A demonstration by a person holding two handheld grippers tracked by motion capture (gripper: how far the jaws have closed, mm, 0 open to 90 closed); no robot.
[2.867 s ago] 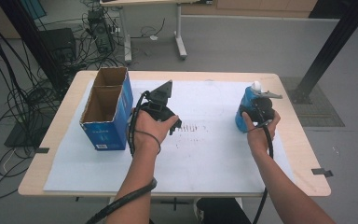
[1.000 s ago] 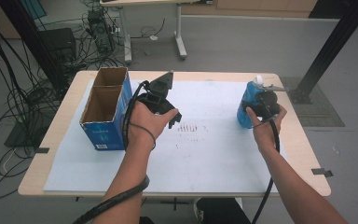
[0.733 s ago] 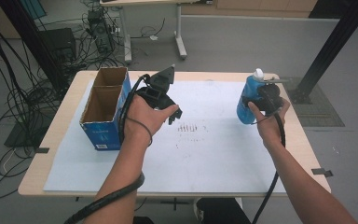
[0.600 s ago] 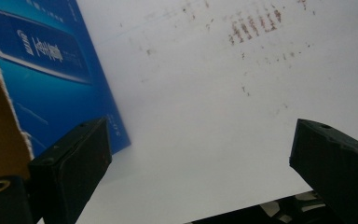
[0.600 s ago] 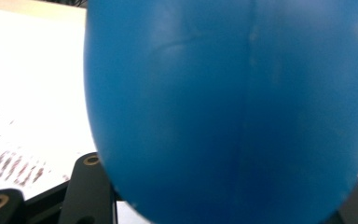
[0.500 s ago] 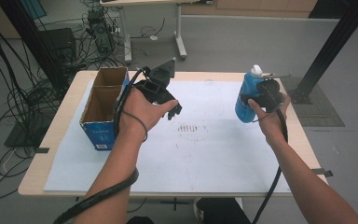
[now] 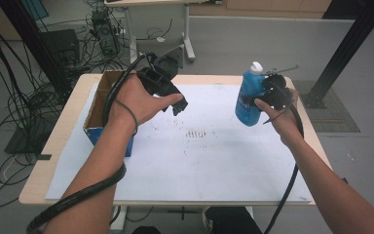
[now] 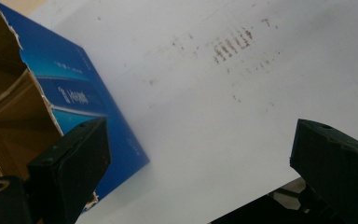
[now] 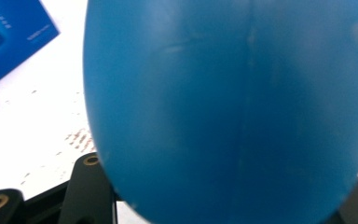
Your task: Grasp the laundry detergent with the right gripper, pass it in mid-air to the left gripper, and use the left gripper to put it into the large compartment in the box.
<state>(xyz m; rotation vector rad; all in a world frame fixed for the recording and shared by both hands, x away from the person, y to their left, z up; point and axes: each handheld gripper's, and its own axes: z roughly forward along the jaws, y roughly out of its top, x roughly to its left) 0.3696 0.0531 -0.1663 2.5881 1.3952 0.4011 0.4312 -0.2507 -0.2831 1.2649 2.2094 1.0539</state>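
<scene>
**Bottle lifted, box is the likely target**

High view: your right gripper (image 7: 268, 95) is pinching the blue bottle (image 7: 248, 100) at its body and holding it upright, off the white sheet (image 7: 224, 161), over the table's right side. White cap up top. Your left gripper (image 7: 168, 90) hangs empty beside the open cardboard box (image 7: 97, 105), which sits at the table's left edge.

Left gripper view: jaws spread wide, nothing between them. Blue side of the box (image 8: 79, 100) sits left, brown smudges (image 8: 233, 44) on the sheet beyond.

Right gripper view: bottle (image 9: 228, 107) is smooth, opaque blue plastic with a faint mould seam, clamped tight.

My read: carry step. Next, swing the bottle left over the box opening, keep it vertical, then lower.
</scene>
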